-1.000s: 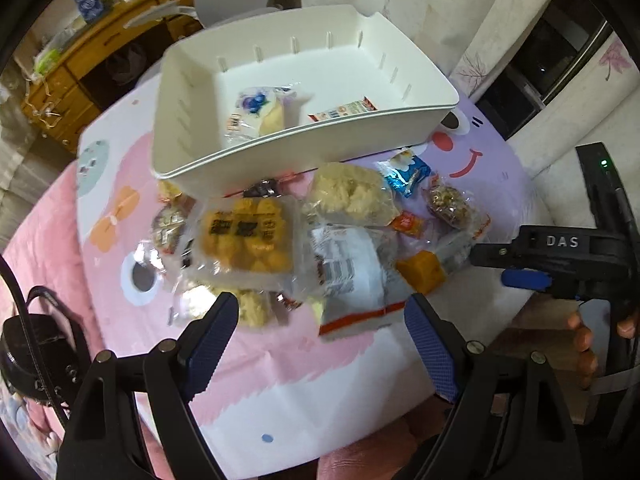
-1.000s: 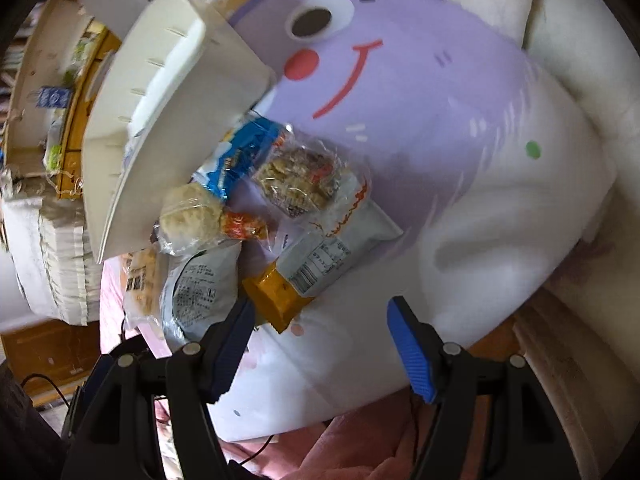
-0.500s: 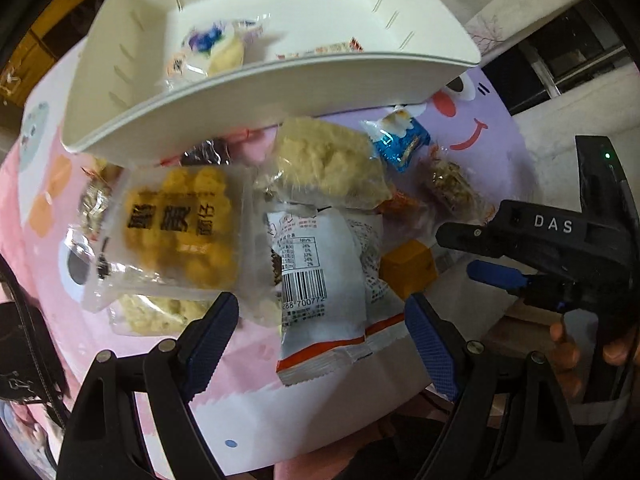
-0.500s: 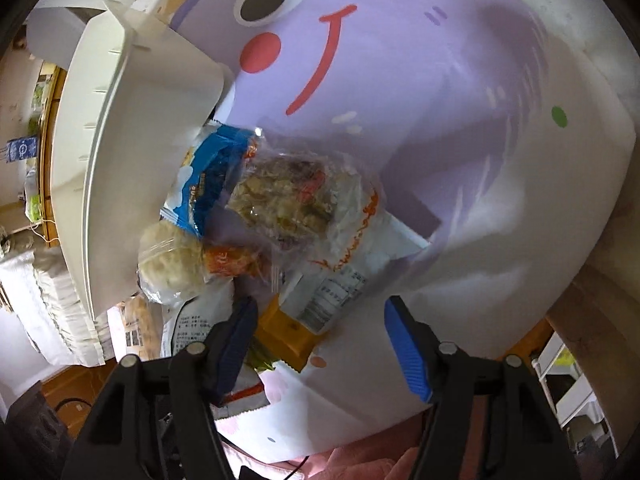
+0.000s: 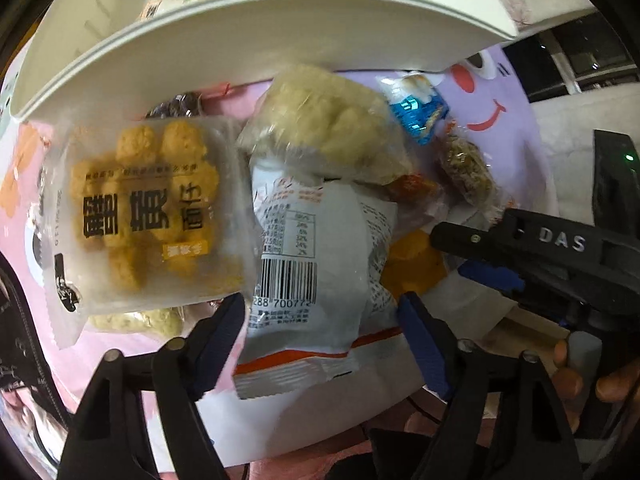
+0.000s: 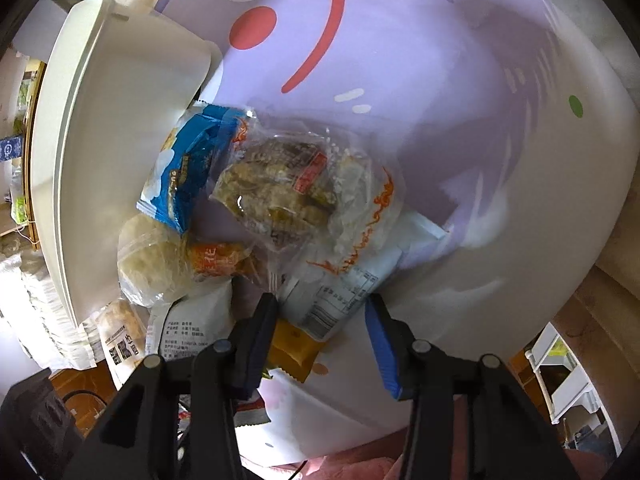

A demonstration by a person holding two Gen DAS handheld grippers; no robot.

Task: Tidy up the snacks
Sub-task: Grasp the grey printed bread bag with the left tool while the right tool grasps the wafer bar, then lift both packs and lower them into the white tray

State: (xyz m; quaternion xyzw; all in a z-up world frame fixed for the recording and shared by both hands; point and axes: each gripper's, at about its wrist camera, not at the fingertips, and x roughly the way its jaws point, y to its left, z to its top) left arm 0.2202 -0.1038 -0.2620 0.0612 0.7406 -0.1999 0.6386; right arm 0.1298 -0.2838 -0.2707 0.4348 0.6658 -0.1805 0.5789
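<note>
- The white plastic organiser bin (image 5: pixel 256 36) is the biggest piece here: rigid, open-topped, standing on the desk just behind the snack heap, with a couple of packets already lying in it; its long side runs across your left view
- The clear bag of round yellow biscuits with black lettering (image 5: pixel 144 212) looks light and crinkly but its contents will likely crush; it lies flat at the left of the heap, lettering turned sideways
- Your left gripper (image 5: pixel 322 334) is closing around the white foil pouch with the barcode and orange stripe (image 5: pixel 316 276), which lies between the fingers with its long axis running away from you, striped seam nearest; the pads do not yet seem to press it. Judge it light, puffy and slippery, so take it across the middle, not the seam
- Your right gripper (image 6: pixel 322 340) is closing over the clear-and-white pouch with the label panel (image 6: pixel 340 300), its corner pointing down toward you between the fingers, not yet pinched; soft film, so grip the body
- The small orange wrapped block (image 6: pixel 294 346) lies half under that pouch, by the left finger
</note>
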